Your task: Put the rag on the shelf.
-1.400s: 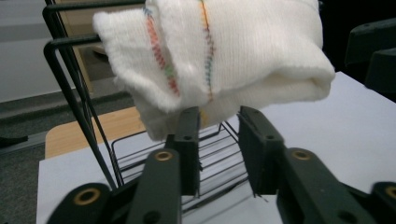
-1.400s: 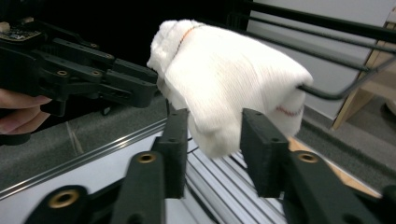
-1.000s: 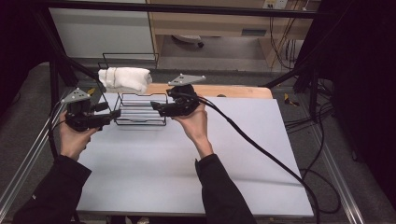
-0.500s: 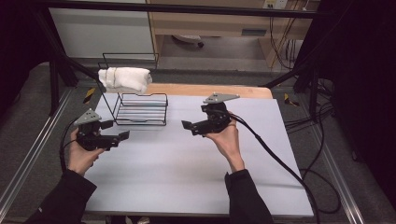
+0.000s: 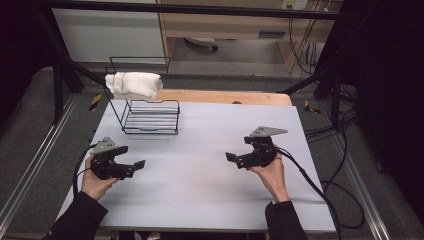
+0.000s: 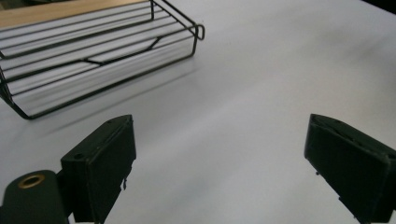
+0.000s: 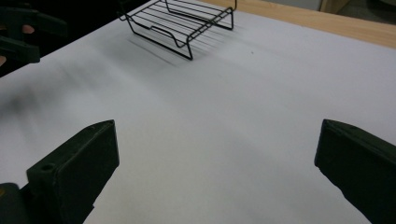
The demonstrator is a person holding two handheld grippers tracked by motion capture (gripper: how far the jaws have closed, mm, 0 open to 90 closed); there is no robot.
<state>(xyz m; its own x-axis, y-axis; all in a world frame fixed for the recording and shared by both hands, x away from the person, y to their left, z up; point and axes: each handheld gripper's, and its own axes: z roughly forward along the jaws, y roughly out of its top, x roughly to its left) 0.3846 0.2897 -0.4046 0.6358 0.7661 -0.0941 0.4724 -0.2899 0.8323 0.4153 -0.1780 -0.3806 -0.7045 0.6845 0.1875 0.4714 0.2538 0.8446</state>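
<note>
The left hand-held gripper (image 5: 134, 165) sits low over the near-left part of the white tabletop (image 5: 210, 200), close to its left edge, with its jaws pointing toward the middle. Its jaws stand wide apart and have just been opening; only bare tabletop lies between them, as the left gripper view shows. The right hand-held gripper (image 5: 231, 158) is over the right half of the tabletop, about level with the left one and well apart from it, jaws pointing leftward. These jaws are also spread wide, having just been opening, and they grip nothing.

The black wire basket with a tall wire back frame (image 5: 150, 117) stands on the far-left part of the tabletop, near the far edge, well apart from both hand-held grippers. In the left gripper view the basket (image 6: 93, 56) lies beyond the jaws at the upper left; in the right gripper view it (image 7: 182, 21) lies far ahead near the top. A rolled white cloth (image 5: 134, 85) is draped over the top of the basket's back frame, hanging above the far-left corner. A strip of bare wood (image 5: 225, 96) runs along the far edge of the tabletop.
</note>
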